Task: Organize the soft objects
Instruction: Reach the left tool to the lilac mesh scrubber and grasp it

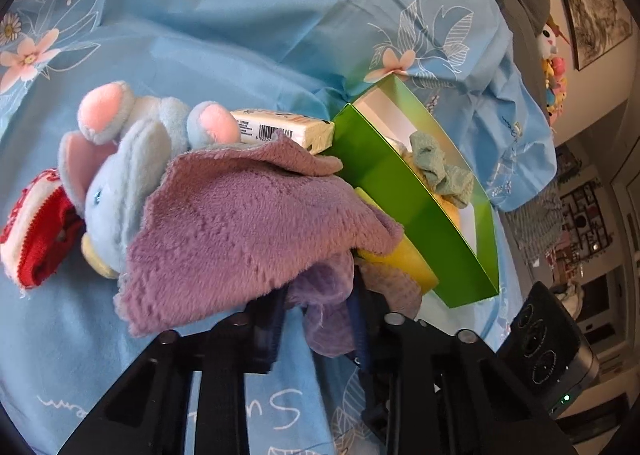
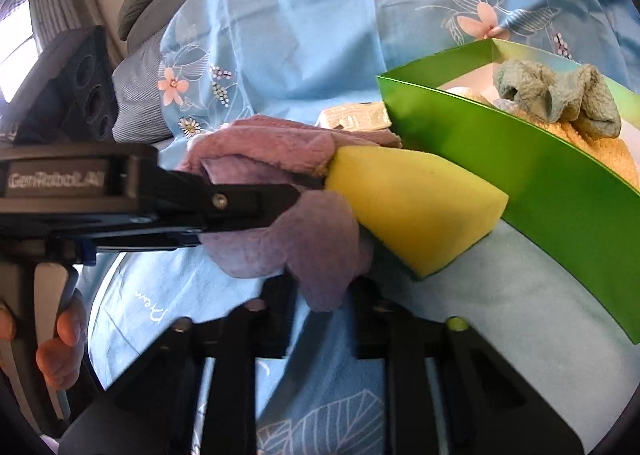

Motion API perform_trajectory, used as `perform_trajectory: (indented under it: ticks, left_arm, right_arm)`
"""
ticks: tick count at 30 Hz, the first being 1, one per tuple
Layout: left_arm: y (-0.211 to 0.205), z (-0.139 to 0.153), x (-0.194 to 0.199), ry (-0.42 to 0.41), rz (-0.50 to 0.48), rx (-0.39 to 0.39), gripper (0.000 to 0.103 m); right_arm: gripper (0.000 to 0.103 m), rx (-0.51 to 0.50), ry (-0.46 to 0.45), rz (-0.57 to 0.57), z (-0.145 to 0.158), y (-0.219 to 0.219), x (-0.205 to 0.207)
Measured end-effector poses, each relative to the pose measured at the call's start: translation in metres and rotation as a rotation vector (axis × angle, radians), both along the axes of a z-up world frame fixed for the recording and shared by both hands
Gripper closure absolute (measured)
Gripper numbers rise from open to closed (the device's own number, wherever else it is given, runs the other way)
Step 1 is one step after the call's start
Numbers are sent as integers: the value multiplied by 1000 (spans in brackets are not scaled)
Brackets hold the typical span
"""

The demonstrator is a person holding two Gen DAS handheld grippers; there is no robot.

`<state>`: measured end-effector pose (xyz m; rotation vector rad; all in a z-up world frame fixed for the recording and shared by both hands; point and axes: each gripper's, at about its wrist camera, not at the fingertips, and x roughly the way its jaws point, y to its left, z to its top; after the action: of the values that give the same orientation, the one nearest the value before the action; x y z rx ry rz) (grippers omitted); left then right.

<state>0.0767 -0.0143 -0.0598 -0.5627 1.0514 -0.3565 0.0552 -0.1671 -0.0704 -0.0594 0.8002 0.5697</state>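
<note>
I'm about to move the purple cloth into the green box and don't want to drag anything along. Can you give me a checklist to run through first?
1. Left gripper has the purple cloth between its fingers: ok.
2. Right gripper also grips the cloth's hanging corner: cannot tell, the cloth only hangs between its fingers.
3. Cloth free of the yellow sponge: not ok, it drapes over the sponge's end.
4. Cloth free of the plush elephant: not ok, it overlaps the toy.
5. Green box open on top: ok.
6. Room in the box: cannot tell; a teal cloth and a tan one already lie inside.
</note>
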Motion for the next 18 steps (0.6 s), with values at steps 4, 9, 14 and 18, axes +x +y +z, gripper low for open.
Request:
perform_trajectory:
  ticks: [4, 9, 14, 18]
  left_arm:
    - [1, 11, -17, -30, -41, 5, 81]
    - [2, 28, -41, -68, -79, 9, 82]
    - [0, 49, -66, -111, -118, 13, 82]
    - [-6, 70, -79, -159, -141, 19, 82]
  right_arm:
    - [93, 4, -20, 16, 6, -1, -12]
    - [94, 7, -47, 42, 18, 0, -36]
    - [94, 29, -86, 50, 35, -7, -67]
    - [94, 40, -135, 39, 52, -12, -86]
